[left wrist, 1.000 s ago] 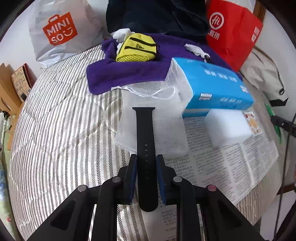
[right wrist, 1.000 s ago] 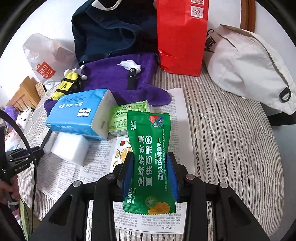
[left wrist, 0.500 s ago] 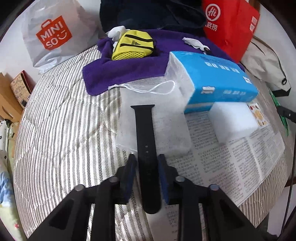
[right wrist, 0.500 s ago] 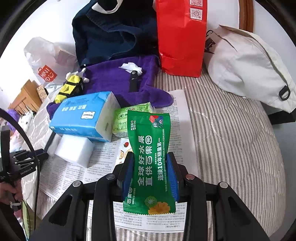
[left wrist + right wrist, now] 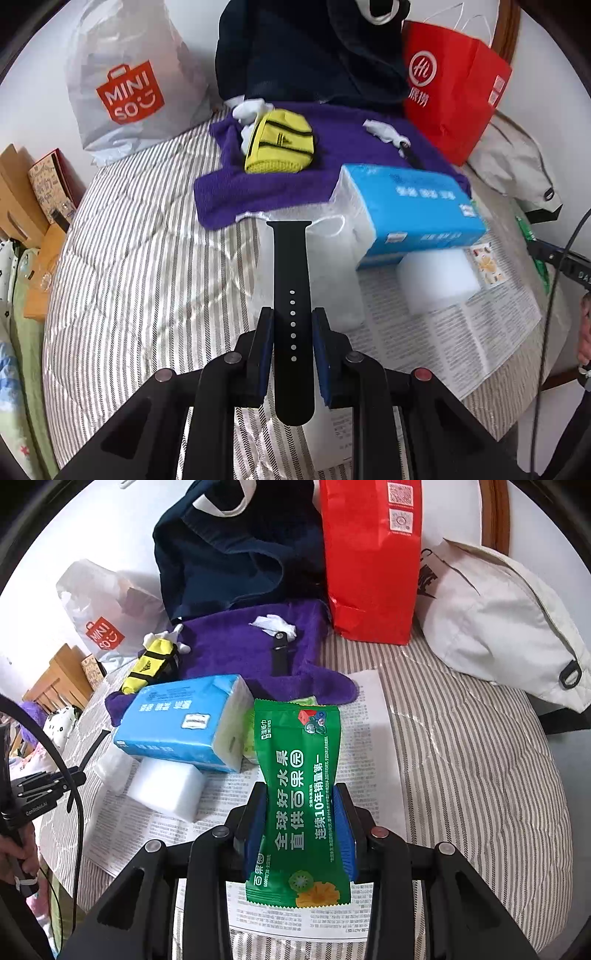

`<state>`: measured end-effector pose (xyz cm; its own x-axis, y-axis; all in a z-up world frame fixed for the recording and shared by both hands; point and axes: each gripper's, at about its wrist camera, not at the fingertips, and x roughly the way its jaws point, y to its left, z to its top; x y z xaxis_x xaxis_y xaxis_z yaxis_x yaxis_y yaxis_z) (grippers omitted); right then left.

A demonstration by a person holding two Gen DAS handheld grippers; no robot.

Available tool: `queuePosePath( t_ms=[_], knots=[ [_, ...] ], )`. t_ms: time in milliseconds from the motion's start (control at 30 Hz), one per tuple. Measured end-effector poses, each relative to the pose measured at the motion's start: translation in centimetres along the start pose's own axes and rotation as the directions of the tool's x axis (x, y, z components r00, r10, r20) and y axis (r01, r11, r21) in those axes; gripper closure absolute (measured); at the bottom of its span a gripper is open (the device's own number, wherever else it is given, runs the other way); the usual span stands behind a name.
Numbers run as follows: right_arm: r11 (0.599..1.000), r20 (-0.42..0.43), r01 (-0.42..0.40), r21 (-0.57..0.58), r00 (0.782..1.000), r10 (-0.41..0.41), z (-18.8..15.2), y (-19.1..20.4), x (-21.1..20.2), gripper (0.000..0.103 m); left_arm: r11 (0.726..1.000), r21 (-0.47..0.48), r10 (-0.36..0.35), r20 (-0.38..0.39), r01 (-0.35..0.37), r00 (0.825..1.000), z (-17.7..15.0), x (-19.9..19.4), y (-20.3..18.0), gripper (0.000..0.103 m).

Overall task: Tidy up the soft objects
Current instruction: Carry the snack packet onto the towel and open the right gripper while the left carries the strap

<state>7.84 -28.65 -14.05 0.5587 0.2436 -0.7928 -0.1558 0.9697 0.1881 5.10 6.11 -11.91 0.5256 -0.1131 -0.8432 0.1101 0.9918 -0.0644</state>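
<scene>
**A:** In the left wrist view, what should the person watch?

**B:** The left hand-held gripper (image 5: 292,325) is pinching a black watch strap (image 5: 290,295) across its width, near the holed end, and the strap juts forward above a clear plastic pouch (image 5: 332,280) on the bed (image 5: 129,258). The strap looks floppy, so a good carry would keep it level and slow, and the release should come only once its free end rests on something.

**A:** What lies around it?

**B:** Ahead sits a purple towel (image 5: 258,181) with a yellow pouch (image 5: 279,147) on it. To the right, a blue tissue pack (image 5: 413,206) leans on a white foam block (image 5: 436,280), which rests on a newspaper (image 5: 461,332). A white shopping bag (image 5: 129,81) and a red paper bag (image 5: 450,88) stand at the back. The tissue pack crowds the right side, so a swing that way would likely knock it.

**A:** And the right wrist view?

**B:** The right hand-held gripper (image 5: 300,819) is squeezing a green wet-wipe packet (image 5: 299,794) at its middle; the packet is visibly waisted there, held above the newspaper (image 5: 369,738). A lighter hold would probably spare the packet.

**A:** Obstacles?

**B:** The tissue pack (image 5: 181,723) and foam block (image 5: 166,786) sit to its left, the towel (image 5: 240,653) beyond, the red bag (image 5: 369,561) and a cream bag (image 5: 498,616) behind. A second strap (image 5: 279,657) lies on the towel. A cable (image 5: 79,812) hangs at the left edge and might snag.
</scene>
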Motion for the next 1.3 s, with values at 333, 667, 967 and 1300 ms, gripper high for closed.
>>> queuePosePath(
  t_ms=[333,667,967,1300],
  knots=[
    [0.999,0.011,-0.004,-0.046,1.0,0.005,0.8,1.8,-0.4,0.068,0.999,-0.032,-0.003,0.067,0.005,0.998,1.4,-1.8,1.0,0.083],
    [0.998,0.022,-0.012,-0.061,1.0,0.013,2.6,2.7,-0.7,0.068,0.998,-0.032,-0.041,0.122,0.045,0.992,4.2,-2.4,0.8,0.083],
    [0.998,0.034,-0.014,-0.064,0.999,0.017,4.6,2.8,-0.2,0.068,0.998,-0.007,-0.066,0.14,0.067,0.988,7.0,-1.8,0.1,0.083],
    [0.996,0.039,-0.023,-0.088,0.999,0.026,8.2,3.3,1.2,0.068,0.996,-0.014,-0.082,0.155,0.085,0.985,10.3,-0.6,-0.1,0.083]
  ],
)
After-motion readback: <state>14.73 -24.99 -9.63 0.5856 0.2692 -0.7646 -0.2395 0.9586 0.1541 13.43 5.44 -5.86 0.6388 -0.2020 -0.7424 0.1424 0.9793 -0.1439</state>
